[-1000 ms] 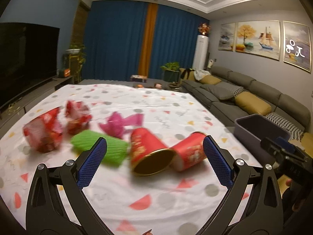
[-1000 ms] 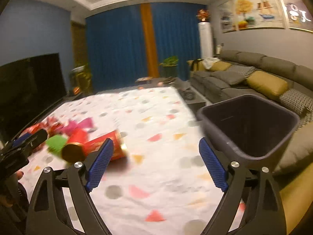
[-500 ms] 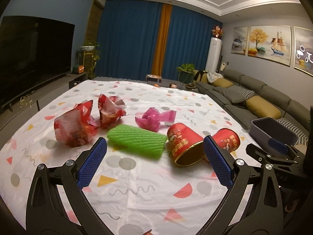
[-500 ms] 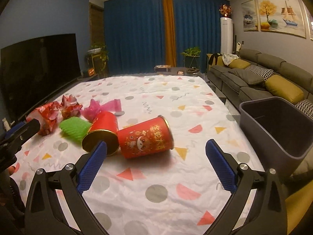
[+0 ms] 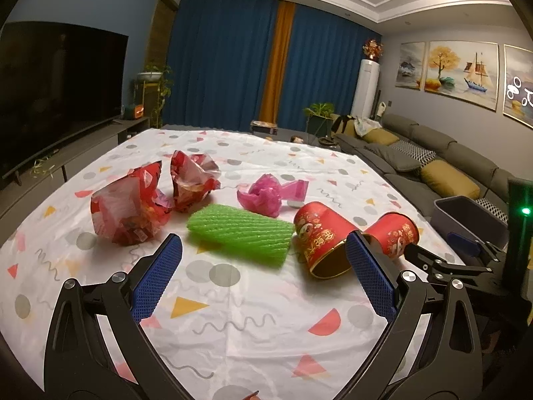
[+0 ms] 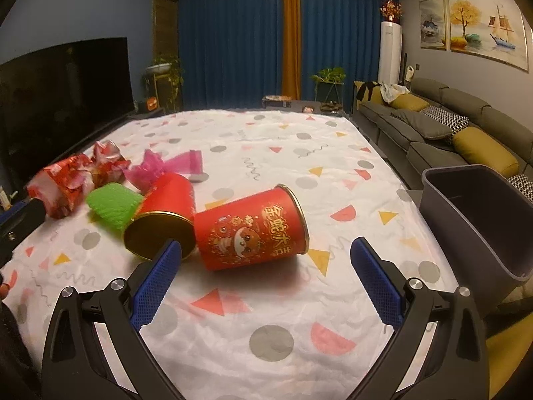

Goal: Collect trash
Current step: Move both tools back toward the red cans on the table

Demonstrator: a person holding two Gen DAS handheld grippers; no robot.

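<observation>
Six pieces of trash lie in a loose row on the surface (image 5: pixel 233 303), which is covered by a white cloth with coloured dots and triangles. From the left: a large crumpled red wrapper (image 5: pixel 128 205), a smaller crumpled red wrapper (image 5: pixel 193 180), a green foam sleeve (image 5: pixel 240 233) lying flat, and a crumpled pink bag (image 5: pixel 266 195) just behind the sleeve. Two red paper cups lie on their sides and touch: the gold-rimmed cup (image 6: pixel 165 215) opens toward the cameras; the printed cup (image 6: pixel 251 228) lies to its right.

A grey bin (image 6: pixel 479 220) stands beside the right edge of the surface.

The left tool (image 5: pixel 263 270) hovers near the foam sleeve, fingers spread wide, holding nothing. The right tool (image 6: pixel 265 275) hovers near the printed cup, fingers spread wide, holding nothing.
</observation>
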